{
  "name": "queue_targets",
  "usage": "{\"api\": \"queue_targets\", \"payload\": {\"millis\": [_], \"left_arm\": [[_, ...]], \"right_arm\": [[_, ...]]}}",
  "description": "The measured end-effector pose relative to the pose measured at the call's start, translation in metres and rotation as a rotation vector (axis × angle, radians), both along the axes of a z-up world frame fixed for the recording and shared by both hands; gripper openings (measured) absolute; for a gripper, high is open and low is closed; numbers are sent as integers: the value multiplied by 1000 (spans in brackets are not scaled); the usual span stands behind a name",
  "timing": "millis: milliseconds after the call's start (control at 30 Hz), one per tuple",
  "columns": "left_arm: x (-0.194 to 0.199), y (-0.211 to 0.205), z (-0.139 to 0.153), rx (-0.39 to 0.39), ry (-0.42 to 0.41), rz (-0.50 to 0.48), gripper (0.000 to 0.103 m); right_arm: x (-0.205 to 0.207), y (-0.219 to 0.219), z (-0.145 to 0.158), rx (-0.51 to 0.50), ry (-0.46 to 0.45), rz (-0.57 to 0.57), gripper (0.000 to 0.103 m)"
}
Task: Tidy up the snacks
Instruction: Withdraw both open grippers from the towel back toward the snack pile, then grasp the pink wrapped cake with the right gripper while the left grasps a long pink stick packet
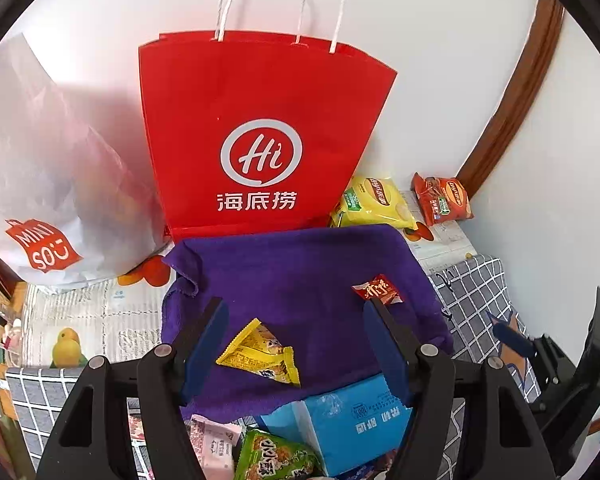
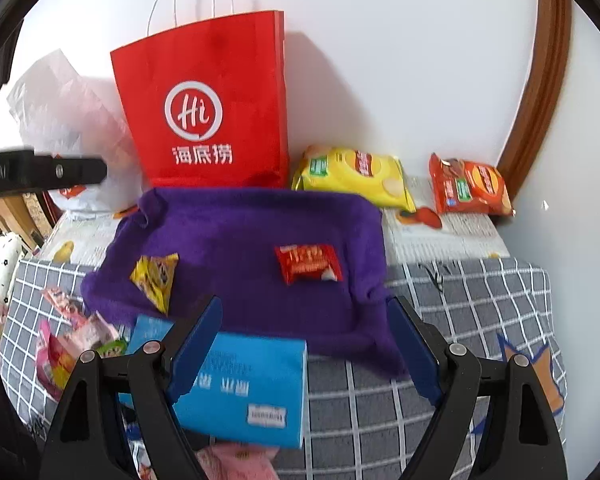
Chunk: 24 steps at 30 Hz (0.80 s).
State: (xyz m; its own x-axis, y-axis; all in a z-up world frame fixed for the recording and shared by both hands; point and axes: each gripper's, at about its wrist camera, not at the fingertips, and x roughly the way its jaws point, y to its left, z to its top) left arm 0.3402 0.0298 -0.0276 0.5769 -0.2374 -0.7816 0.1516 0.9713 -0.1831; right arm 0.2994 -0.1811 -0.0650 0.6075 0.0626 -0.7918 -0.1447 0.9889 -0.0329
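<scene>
Snacks are spread over a purple towel that lies in front of an upright red paper bag. Two large packets, one yellow and one orange-red, lie beyond the towel by the wall.

The blue box lies at the towel's near edge, directly under the right gripper. Its long axis runs roughly across the jaw opening. One corner passes beneath the left-hand pad; no contact is visible. The jaws stand wide apart and hold nothing.

The red packet lies flat on the towel, ahead of the right gripper and close to its centre line (long axis across the view). This gripper appears the nearer to it.

The yellow packet lies between the spread jaws of the left gripper, just ahead of the pads and untouched. Its long axis runs diagonally, from upper left to lower right. The left gripper is likewise empty. A diagonal packet probably calls for a wrist roll before closing.
</scene>
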Motion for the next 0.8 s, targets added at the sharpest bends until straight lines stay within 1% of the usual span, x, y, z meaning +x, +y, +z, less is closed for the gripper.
{"api": "queue_targets", "payload": {"millis": [233, 367, 433, 500, 600, 700, 800], "left_arm": [[-11, -3, 12, -6, -17, 1, 68], [-26, -5, 20, -7, -37, -3, 68], [-33, -6, 21, -15, -33, -7, 68], [-40, -7, 21, -4, -22, -7, 68], [-53, -3, 22, 14, -22, 5, 68], [-64, 7, 25, 3, -34, 29, 68], [-72, 16, 26, 5, -23, 59, 68]], "right_arm": [[-28, -8, -3, 39, 10, -6, 84], [-40, -10, -6, 53, 26, 1, 84], [-48, -12, -4, 54, 24, 5, 84], [-55, -13, -2, 60, 15, 6, 84], [-62, -14, 1, 69, 12, 6, 84], [-71, -13, 3, 80, 0, 15, 84], [-80, -10, 4, 102, -2, 24, 84]]}}
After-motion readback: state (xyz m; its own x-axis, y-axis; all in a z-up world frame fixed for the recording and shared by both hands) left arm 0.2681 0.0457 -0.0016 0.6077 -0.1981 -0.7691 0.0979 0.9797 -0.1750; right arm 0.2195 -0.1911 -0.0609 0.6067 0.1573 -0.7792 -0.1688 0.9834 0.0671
